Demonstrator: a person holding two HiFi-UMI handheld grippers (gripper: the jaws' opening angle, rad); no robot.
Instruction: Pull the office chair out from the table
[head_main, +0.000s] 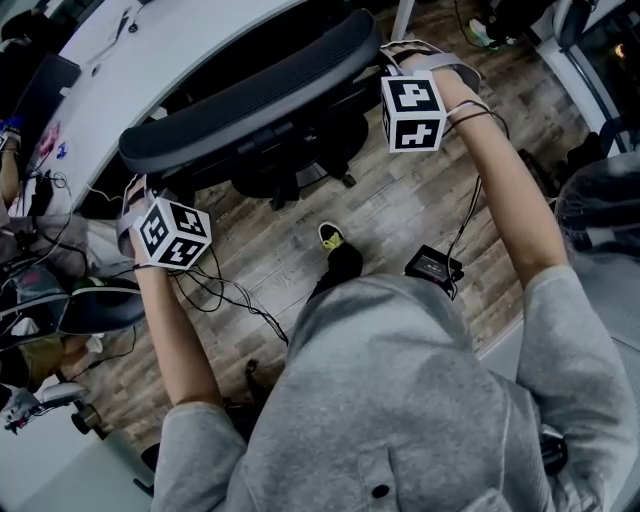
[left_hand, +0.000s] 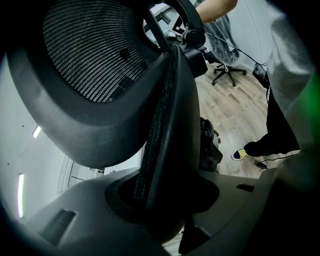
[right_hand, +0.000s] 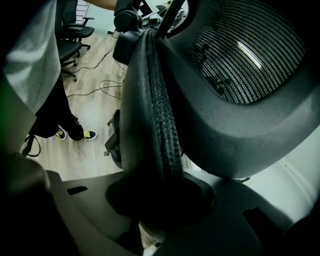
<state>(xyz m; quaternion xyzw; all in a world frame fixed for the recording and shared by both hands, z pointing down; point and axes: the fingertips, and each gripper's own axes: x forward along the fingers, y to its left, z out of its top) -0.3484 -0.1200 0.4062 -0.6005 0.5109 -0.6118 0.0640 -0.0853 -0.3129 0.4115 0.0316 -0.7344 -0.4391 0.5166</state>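
The black office chair (head_main: 250, 100) stands with its mesh backrest toward me and its seat under the white table (head_main: 150, 50). My left gripper (head_main: 140, 190) grips the backrest's left edge; its marker cube sits just below. At the backrest's right edge my right gripper (head_main: 395, 60) does the same. In the left gripper view the backrest's padded rim (left_hand: 160, 125) runs down between the jaws of the left gripper (left_hand: 160, 200). The right gripper view shows the rim (right_hand: 155, 115) clamped the same way in the right gripper (right_hand: 160, 200). The pads themselves are hidden by the rim.
Wooden floor lies below, with black cables (head_main: 225, 295) and a small black box (head_main: 433, 266). My foot in a yellow shoe (head_main: 331, 236) is just behind the chair base. Other office chairs stand at the left (head_main: 95, 305) and further off (left_hand: 227, 72), (right_hand: 70, 40).
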